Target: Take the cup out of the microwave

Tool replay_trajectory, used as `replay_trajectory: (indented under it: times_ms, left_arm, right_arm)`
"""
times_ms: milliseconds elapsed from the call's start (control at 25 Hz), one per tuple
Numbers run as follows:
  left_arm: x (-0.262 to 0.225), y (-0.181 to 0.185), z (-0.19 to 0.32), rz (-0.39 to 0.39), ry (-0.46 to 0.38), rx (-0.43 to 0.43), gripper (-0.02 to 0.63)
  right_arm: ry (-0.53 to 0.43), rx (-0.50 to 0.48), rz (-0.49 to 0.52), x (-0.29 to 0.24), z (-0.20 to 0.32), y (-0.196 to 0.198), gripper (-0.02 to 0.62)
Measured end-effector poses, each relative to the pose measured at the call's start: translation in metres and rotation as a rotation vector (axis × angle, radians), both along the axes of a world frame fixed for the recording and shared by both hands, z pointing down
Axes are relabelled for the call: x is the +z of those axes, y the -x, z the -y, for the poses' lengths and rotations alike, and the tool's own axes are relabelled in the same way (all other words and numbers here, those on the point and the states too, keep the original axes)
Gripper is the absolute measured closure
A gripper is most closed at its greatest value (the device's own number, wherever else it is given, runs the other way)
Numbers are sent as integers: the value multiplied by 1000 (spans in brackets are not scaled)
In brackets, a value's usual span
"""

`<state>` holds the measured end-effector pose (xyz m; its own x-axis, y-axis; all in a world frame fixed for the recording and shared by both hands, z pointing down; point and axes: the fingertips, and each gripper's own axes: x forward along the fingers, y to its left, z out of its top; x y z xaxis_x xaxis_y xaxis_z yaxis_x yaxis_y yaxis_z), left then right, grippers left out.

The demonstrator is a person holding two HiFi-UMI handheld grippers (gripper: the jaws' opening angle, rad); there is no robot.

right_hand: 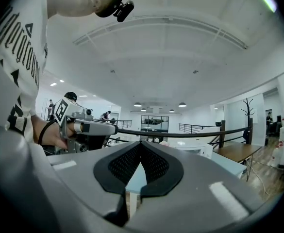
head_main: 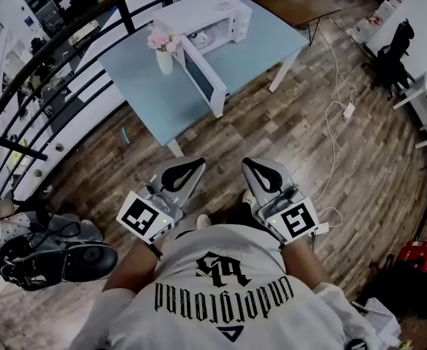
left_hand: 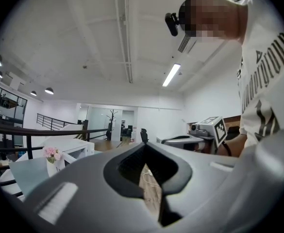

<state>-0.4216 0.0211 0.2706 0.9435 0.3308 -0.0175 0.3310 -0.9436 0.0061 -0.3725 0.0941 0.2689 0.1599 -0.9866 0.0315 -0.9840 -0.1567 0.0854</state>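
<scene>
Cup was unseen, presumably inside the microwave (head_main: 206, 28) on the table (head_main: 144, 100). Left gripper (head_main: 187, 172) and right gripper (head_main: 258, 172) were closed and empty, level by the body, likely because the microwave stood well apart.

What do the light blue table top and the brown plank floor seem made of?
Light blue table top: likely painted or laminated board, matt, even colour without grain. Brown plank floor: wood or wood-look laminate; grain and plank seams show.
</scene>
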Motion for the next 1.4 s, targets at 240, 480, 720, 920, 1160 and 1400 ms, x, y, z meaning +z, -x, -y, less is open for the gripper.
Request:
replay_trajectory:
  times_ms: [240,480,720,920,1160,1400]
  left_arm:
    - [-3,-44,12,7,-5,-48,555]
    - [-4,-126,-4,7,-5,-50,555]
    - [-9,-215,-33,-2,-12,-50,555]
    - [-8,-265,-46,-5,2,-66,555]
    - [-10,-303,-35,-7,-1,-83,555]
    - [-6,-345,0,-10,5,-97,555]
  right_arm:
    - [-11,-35,24,-1,7,-51,592]
    - [-25,-31,50,-1,-7,-133,592]
    - [-30,-72,64,-10,-32,-201,592]
    - [-29,-83,66,-10,-47,-247,592]
    - [1,-118,77,-1,-33,-280,592]
    - [3,-145,63,-2,2,-319,592]
